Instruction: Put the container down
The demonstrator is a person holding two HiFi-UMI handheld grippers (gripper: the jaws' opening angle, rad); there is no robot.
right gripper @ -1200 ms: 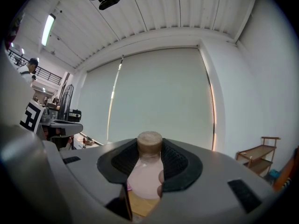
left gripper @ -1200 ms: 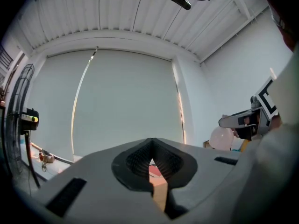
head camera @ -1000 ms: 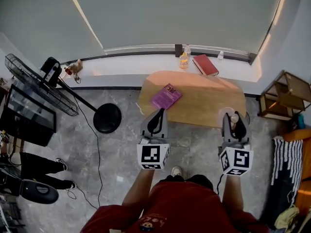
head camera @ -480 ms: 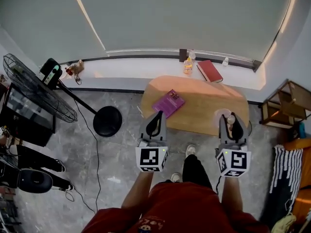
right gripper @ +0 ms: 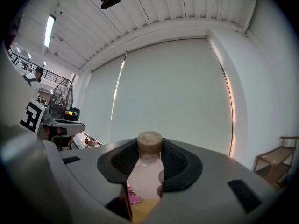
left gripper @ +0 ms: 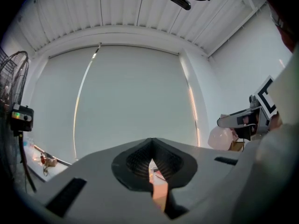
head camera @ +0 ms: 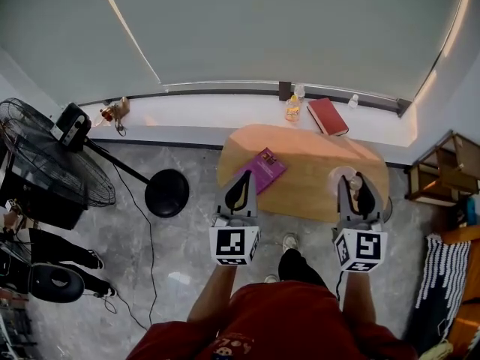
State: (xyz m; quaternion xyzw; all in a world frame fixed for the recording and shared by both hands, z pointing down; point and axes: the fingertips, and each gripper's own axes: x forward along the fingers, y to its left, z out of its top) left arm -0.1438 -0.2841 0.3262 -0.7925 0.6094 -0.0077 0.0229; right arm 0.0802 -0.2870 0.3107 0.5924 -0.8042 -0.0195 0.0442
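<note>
A translucent container (right gripper: 145,171) with a brown lid stands upright between the jaws of my right gripper (right gripper: 148,164), which is shut on it. In the head view the right gripper (head camera: 358,190) holds the container (head camera: 345,178) over the near right end of the oval wooden table (head camera: 315,163). My left gripper (head camera: 241,186) hovers over the table's near left edge, beside a purple book (head camera: 261,165). In its own view the left gripper (left gripper: 152,167) is shut with nothing in it, and the container (left gripper: 219,138) shows off to the right.
A red book (head camera: 331,116) and a small bottle (head camera: 291,109) rest on the window sill behind the table. A standing fan (head camera: 45,163) with a round black base (head camera: 167,193) is at the left. A wooden shelf (head camera: 442,171) stands at the right.
The person has stepped toward the table, one foot forward. Both grippers now reach over its near edge. The container stays gripped in the right gripper.
</note>
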